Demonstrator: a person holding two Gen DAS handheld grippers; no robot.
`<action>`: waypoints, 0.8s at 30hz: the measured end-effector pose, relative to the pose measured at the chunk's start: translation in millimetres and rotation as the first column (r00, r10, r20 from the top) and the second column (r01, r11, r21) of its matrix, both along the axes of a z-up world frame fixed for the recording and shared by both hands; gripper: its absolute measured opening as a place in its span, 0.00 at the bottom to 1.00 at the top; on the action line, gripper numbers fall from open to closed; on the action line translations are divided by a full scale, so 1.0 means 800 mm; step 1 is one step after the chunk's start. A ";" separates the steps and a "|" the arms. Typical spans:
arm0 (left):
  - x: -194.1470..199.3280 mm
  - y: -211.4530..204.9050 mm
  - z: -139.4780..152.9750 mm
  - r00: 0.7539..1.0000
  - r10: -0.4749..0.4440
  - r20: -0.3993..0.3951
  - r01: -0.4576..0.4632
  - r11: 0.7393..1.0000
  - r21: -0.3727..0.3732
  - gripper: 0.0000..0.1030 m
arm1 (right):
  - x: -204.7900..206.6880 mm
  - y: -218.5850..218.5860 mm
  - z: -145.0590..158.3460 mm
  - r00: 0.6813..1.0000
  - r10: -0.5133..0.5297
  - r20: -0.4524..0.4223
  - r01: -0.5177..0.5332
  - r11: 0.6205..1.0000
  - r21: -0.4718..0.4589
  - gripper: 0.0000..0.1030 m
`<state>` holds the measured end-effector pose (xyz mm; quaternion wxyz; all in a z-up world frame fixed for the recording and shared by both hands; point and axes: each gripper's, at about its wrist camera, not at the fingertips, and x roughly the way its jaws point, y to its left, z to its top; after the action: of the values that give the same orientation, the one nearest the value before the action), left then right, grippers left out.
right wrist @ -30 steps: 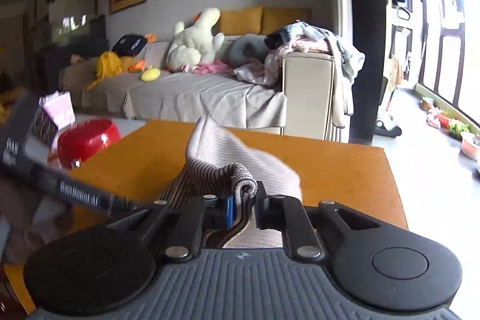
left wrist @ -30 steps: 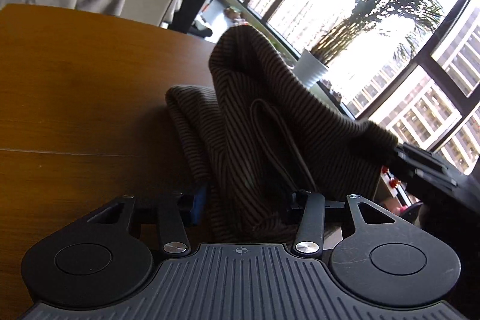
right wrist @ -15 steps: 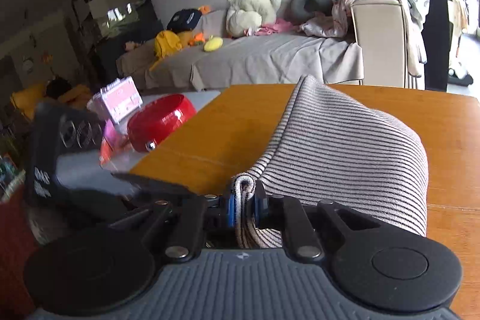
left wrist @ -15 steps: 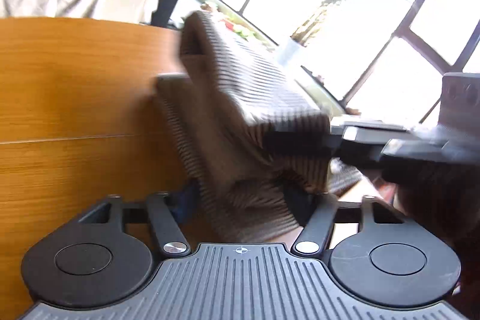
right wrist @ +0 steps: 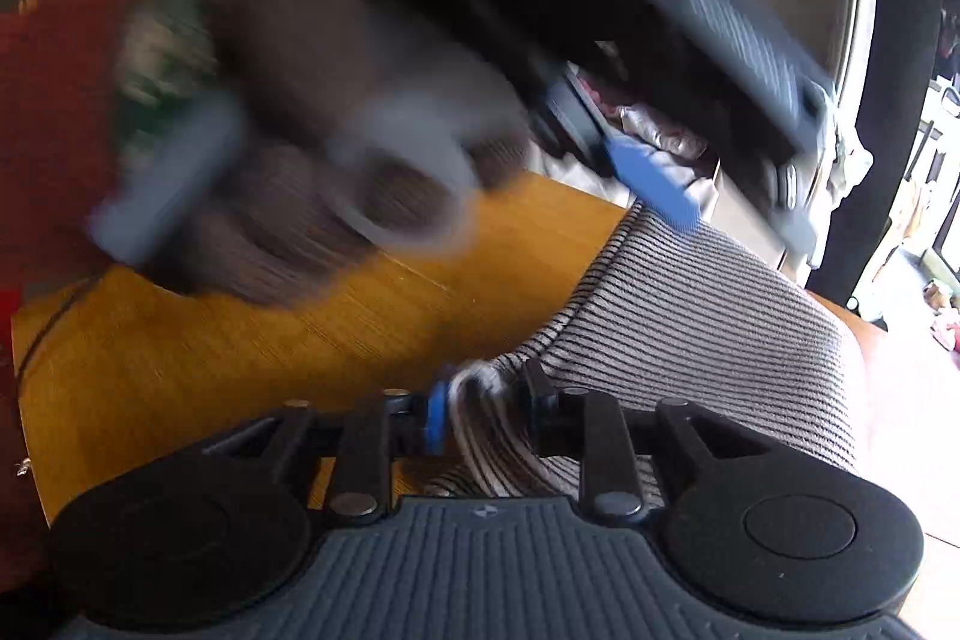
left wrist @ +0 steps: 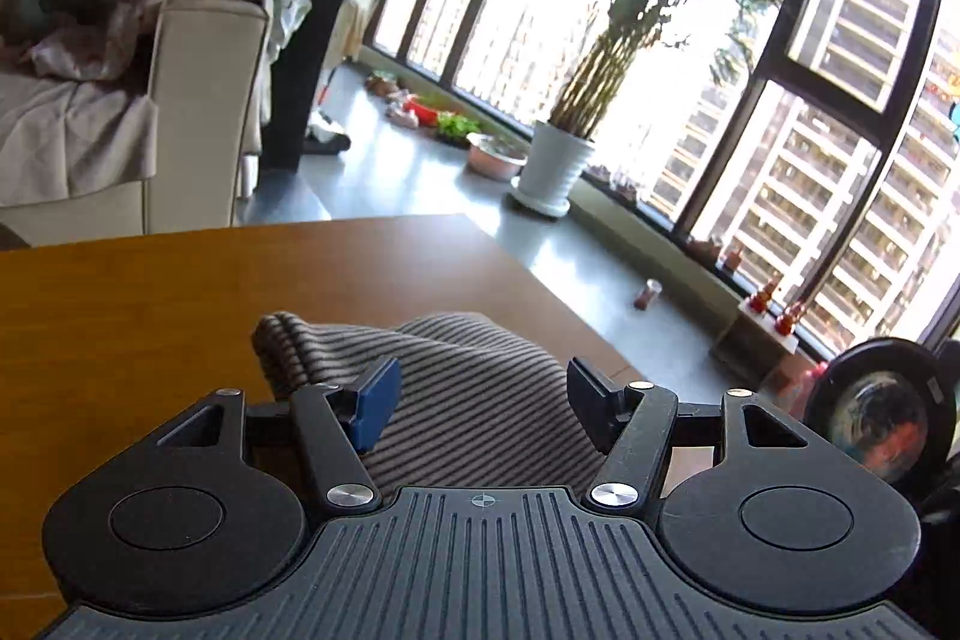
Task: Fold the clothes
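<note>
A brown-and-cream striped knit garment (left wrist: 336,346) lies folded on the wooden table (left wrist: 150,310). My left gripper (left wrist: 480,391) hovers just over it, open, with its blue pad (left wrist: 375,403) and dark finger spread wide and nothing between them. In the right wrist view the garment (right wrist: 720,316) slopes up from a bunched edge, and my right gripper (right wrist: 483,409) is shut on that edge. The left gripper (right wrist: 720,205) shows above it as a dark blur, held by a hand (right wrist: 312,58) with a red sleeve.
The table's far edge and right corner (left wrist: 480,220) are close beyond the garment. Past them are the grey floor, a potted plant (left wrist: 552,172) by large windows, and a sofa (left wrist: 198,100) heaped with clothes. A dark round lens-like part (left wrist: 882,430) sits at the right edge.
The left gripper has opened and let go of the garment, which dropped from a raised drape to a low fold on the table. The right gripper keeps its hold.
</note>
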<state>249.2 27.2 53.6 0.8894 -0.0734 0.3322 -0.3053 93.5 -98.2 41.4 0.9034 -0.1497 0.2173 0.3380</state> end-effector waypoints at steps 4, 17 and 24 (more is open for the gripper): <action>0.036 0.001 -0.042 0.997 0.001 -0.080 -0.003 1.000 -0.029 0.50 | -0.013 -0.043 0.020 0.998 -0.029 0.049 0.025 0.997 0.074 0.94; 0.034 0.015 -0.046 0.998 0.011 -0.062 -0.014 0.999 -0.037 0.48 | 0.064 -0.175 -0.042 0.820 -0.276 -0.502 0.494 0.784 0.376 1.00; 0.030 0.027 -0.049 0.997 0.031 -0.068 -0.036 0.997 -0.063 0.49 | 0.078 -0.147 -0.006 0.901 -0.171 -0.400 0.328 0.871 0.367 0.75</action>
<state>273.2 48.6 14.7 0.8800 -0.1178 0.3505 -0.2981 155.8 -215.7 36.9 0.8963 0.1440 0.3152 0.2766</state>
